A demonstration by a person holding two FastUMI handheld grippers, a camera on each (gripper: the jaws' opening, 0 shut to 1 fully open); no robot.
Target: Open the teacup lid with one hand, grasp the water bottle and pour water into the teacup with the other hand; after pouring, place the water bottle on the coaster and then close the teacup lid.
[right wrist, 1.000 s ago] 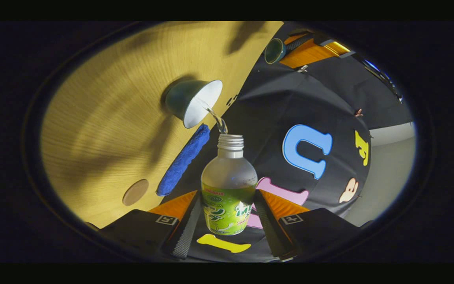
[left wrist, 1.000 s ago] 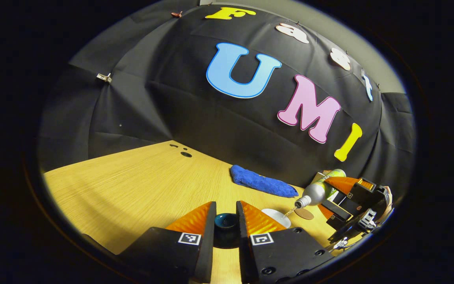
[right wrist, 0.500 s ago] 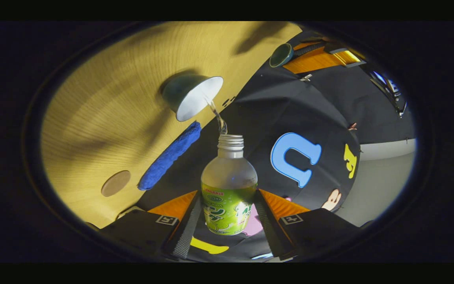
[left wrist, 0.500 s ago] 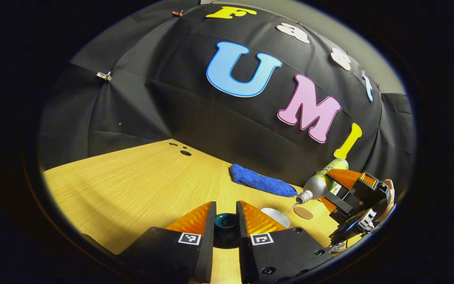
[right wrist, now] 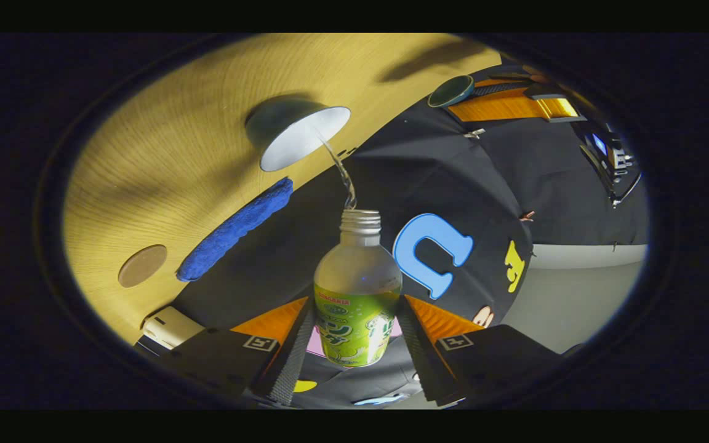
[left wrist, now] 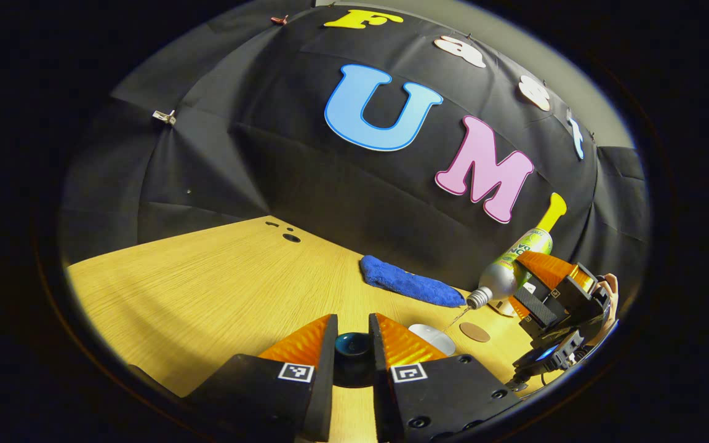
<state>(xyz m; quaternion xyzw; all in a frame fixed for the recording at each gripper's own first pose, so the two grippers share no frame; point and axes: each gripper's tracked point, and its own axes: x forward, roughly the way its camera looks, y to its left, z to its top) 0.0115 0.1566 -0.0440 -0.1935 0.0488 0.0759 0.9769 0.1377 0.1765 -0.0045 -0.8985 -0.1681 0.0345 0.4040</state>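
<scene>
We see the water bottle [right wrist: 357, 301] tipped mouth-down over the teacup [right wrist: 296, 138], a thin stream of water [right wrist: 337, 169] running from its threaded neck into the cup's white interior. The right tool [right wrist: 354, 344] grips the bottle, its two orange fingers pressed against the green label on either side. In the left gripper view we find the same bottle [left wrist: 508, 277] slanting down toward the teacup [left wrist: 433, 338], which stands on the desk [left wrist: 207, 289]. The left tool [left wrist: 352, 351] is closed on the dark teacup lid [left wrist: 353, 354], held above the desk and apart from the cup. We note the round brown coaster [left wrist: 474, 332] lying bare just beside the teacup, and a blue cloth [left wrist: 410, 283] farther back, along the foot of the black cloth wall.
</scene>
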